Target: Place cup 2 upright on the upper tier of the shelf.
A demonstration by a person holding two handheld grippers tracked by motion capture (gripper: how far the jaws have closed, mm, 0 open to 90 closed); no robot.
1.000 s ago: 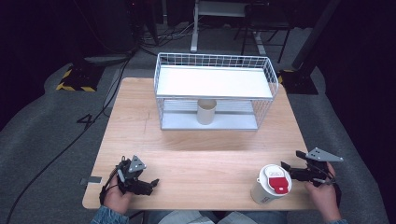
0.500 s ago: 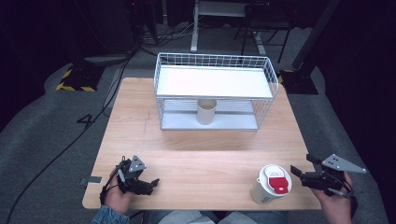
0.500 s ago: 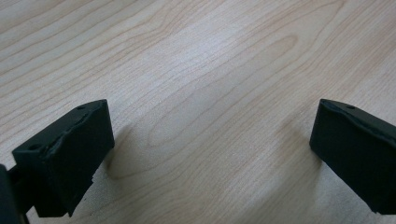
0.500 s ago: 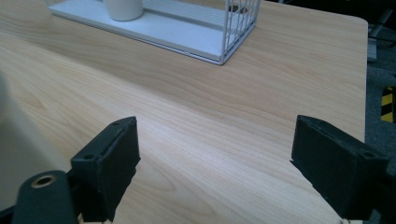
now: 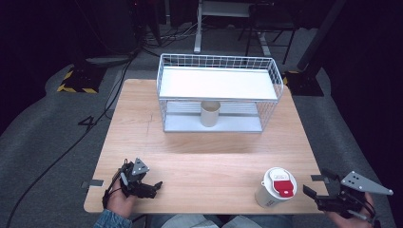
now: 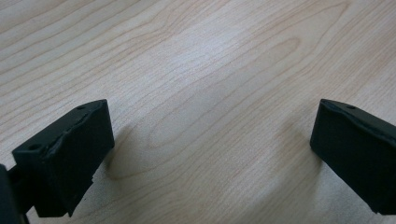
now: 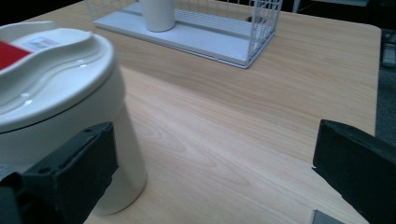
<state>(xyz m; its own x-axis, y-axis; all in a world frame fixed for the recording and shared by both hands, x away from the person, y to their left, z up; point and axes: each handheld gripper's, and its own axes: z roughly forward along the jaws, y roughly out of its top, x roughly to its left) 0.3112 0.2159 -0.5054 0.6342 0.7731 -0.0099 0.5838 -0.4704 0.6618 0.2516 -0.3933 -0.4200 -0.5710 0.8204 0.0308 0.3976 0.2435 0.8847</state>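
So the lidded cup point(image 5: 275, 188) with the red tab is standing upright on the counter point(image 5: 190, 142) near its front right corner, and the right gripper point(image 5: 327, 194) is just to the right of that cup, off past the counter's edge, clear of it. Its jaws have just been opening and now stand wide with nothing between them; in the right gripper view the cup point(image 7: 60, 116) sits beside the left jaw, not in the gap. Looks to me like the cup got set down and let go, so that part reads as done. Well behind the cup there's the wire rack point(image 5: 217, 92) with a plain beige cup point(image 5: 210, 113) on its lower shelf. The left gripper point(image 5: 151, 186) rests far left of the cup near the front edge, jaws spread wide over bare wood, holding nothing. What's left is anyone's guess, maybe moving the cup to the rack
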